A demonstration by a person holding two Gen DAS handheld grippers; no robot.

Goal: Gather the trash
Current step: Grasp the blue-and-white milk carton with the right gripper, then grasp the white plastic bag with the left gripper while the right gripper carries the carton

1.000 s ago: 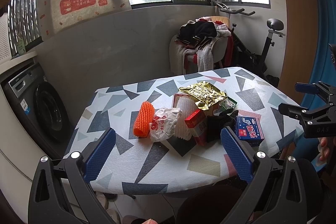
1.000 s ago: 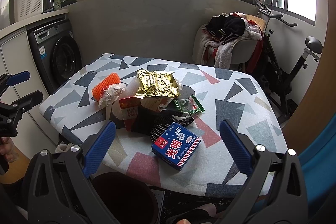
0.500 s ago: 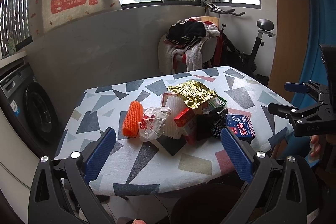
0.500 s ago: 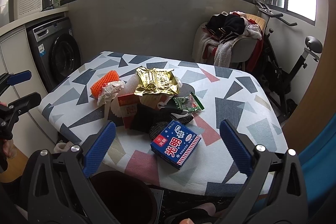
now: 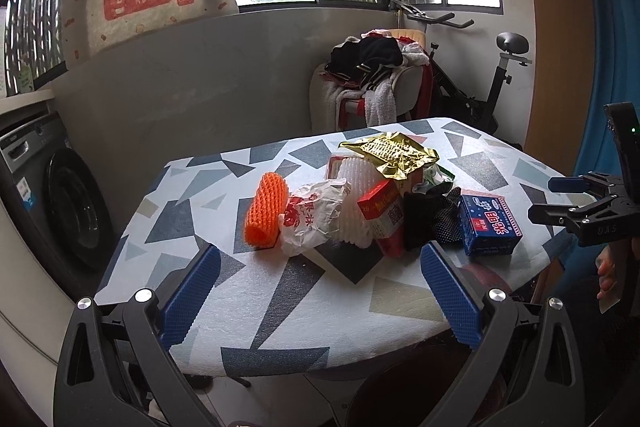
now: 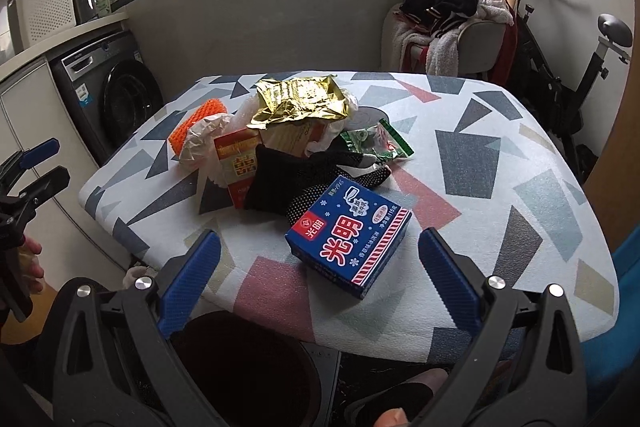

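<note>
A pile of trash lies on the patterned table (image 5: pixel 304 291): an orange foam net (image 5: pixel 266 211), a crumpled white bag (image 5: pixel 316 219), a red carton (image 5: pixel 380 205), a gold foil bag (image 5: pixel 390 149), a black sock (image 6: pixel 288 175) and a blue box (image 6: pixel 350 239). My left gripper (image 5: pixel 320 291) is open and empty before the near table edge. My right gripper (image 6: pixel 318 277) is open and empty, just in front of the blue box. A dark round bin (image 6: pixel 244 371) stands below the table edge, beneath the right gripper.
A washing machine (image 5: pixel 52 195) stands left of the table. A chair piled with clothes (image 5: pixel 372 79) and an exercise bike (image 5: pixel 480 75) stand behind it. A green wrapper (image 6: pixel 376 141) lies by the pile. A foot (image 6: pixel 396 411) shows on the floor.
Both grippers have come closer to the table and the trash pile. The right gripper now sits nearer the blue box. Both remain open.
</note>
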